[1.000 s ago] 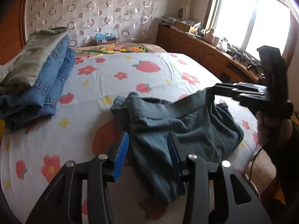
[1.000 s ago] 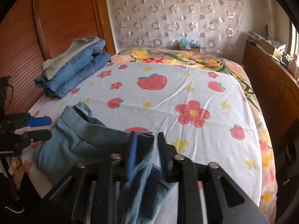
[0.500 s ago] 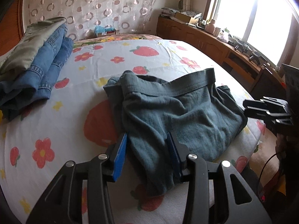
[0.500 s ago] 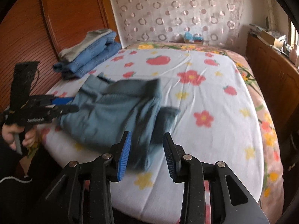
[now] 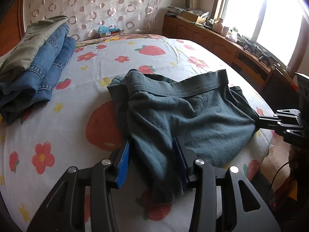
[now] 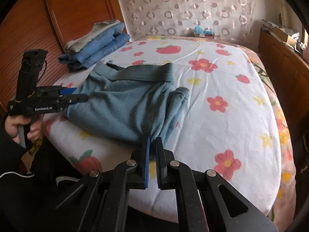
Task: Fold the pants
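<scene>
Right wrist view: right gripper [image 6: 152, 145] fingers clenched on grey-green pants [image 6: 123, 104], left gripper [image 5: 152, 152] fingers bunching them; thin pinch may slip when lifted off bed [image 6: 222, 135]

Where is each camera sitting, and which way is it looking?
Left wrist: sits on the left gripper, looking down over the teal pants toward the window.
Right wrist: sits on the right gripper, looking toward the wooden headboard; a hand shows.
Both see the pants, the folded jeans, and each other's gripper.

Black tongs [image 6: 152, 145], blue pads [image 5: 123, 158], silver screws
</scene>
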Demonstrator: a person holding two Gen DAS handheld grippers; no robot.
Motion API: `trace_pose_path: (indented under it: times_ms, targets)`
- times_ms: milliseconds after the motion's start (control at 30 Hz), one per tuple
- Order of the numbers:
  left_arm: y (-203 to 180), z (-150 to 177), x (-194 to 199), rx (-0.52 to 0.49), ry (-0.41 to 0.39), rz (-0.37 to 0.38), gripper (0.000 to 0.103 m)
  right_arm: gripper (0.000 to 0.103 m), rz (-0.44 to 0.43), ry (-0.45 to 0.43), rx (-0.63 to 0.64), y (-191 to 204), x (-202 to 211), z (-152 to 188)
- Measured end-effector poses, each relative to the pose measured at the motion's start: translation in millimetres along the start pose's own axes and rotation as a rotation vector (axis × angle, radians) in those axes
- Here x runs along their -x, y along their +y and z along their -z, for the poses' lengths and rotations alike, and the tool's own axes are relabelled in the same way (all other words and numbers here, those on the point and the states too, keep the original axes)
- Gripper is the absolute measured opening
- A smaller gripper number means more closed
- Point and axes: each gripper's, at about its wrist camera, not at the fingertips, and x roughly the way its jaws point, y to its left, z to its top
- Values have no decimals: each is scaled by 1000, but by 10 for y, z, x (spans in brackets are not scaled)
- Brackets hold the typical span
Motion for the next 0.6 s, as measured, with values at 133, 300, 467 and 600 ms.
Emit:
trace_pose_path:
  times_ms: [133, 300, 467, 600]
  targets:
    - [15, 17, -1, -2, -8, -1, 43, 3, 3, -16, -21, -56, 44, 1]
    - [-8, 51, 16, -10, -23, -23, 48, 33, 34, -25, -12, -34, 52, -59]
    - [19, 78, 36, -7, -38, -25, 52, 57, 62, -34, -19, -42, -51, -146]
    - [43, 22, 45, 15, -13, -16, 52, 58, 57, -23, -43, -116, -191, -266]
